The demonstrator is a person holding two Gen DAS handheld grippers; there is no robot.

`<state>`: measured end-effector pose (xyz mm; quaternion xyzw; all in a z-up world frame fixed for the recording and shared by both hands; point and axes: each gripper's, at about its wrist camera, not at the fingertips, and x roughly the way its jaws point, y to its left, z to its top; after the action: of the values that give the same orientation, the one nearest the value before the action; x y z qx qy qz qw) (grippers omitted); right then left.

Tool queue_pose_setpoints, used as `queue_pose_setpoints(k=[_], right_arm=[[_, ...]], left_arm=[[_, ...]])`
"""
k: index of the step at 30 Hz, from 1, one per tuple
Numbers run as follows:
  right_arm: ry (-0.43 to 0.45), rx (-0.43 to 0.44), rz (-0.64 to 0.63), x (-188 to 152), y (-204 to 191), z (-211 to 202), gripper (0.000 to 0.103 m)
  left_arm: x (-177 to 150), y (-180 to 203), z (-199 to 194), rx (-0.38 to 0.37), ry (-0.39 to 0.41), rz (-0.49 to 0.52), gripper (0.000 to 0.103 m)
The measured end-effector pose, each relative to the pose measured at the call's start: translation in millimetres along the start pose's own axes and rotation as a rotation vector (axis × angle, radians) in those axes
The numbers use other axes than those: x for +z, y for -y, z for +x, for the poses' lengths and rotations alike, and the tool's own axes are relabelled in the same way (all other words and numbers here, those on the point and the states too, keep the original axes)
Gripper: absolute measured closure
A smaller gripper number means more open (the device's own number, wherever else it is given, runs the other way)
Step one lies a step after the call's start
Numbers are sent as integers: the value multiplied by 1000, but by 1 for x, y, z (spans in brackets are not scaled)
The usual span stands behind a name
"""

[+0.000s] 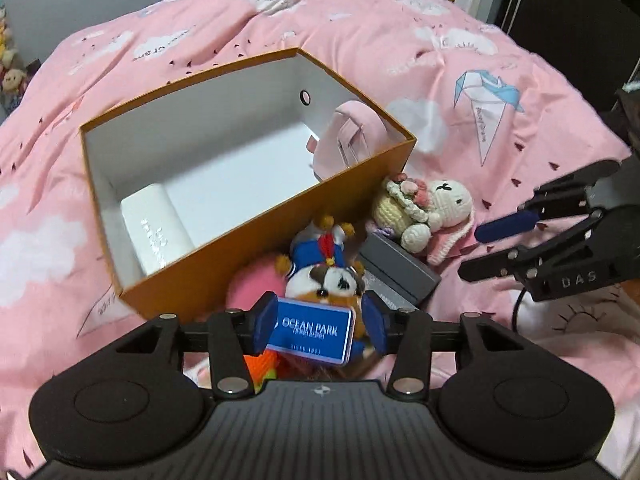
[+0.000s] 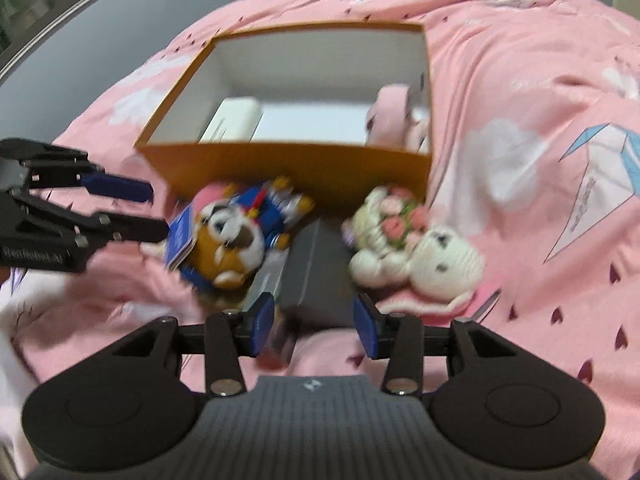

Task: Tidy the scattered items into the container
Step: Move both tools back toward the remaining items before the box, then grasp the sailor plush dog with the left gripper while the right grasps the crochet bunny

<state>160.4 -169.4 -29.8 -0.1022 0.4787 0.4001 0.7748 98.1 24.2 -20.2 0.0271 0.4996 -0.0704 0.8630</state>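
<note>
Your left gripper (image 1: 318, 326) brackets a blue tag (image 1: 310, 330) on the panda plush (image 1: 326, 280), fingers apart, lettering legible only here. Beside the orange box (image 2: 288, 168) on the bed (image 2: 520, 60), your right gripper (image 2: 314, 326) gapes empty over a grey case (image 2: 316, 272).

Wrist views, close above (shared) box (image 1: 248, 248)

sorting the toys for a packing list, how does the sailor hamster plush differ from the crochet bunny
The sailor hamster plush is brown and white with a blue outfit and a blue Ocean Park tag; the crochet bunny is cream yarn with a pink flower bouquet and no visible tag. The hamster lies between the left gripper fingers; the bunny lies clear of both grippers. Both lie on the pink bedspread outside the orange box.
</note>
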Motion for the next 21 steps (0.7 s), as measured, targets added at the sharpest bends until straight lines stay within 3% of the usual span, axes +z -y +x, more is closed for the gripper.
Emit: queue_pose_setpoints(k=[7, 11, 14, 21], right_arm=[[18, -125, -28, 18, 24, 3, 52], [3, -179, -126, 21, 36, 16, 45], [-23, -207, -228, 22, 42, 32, 42], [-117, -107, -392, 35, 62, 57, 34]], left_arm=[[21, 18, 33, 50, -89, 78, 46], [22, 21, 49, 20, -164, 58, 46], [21, 18, 57, 65, -195, 49, 46], [24, -3, 63, -2, -257, -43, 42]])
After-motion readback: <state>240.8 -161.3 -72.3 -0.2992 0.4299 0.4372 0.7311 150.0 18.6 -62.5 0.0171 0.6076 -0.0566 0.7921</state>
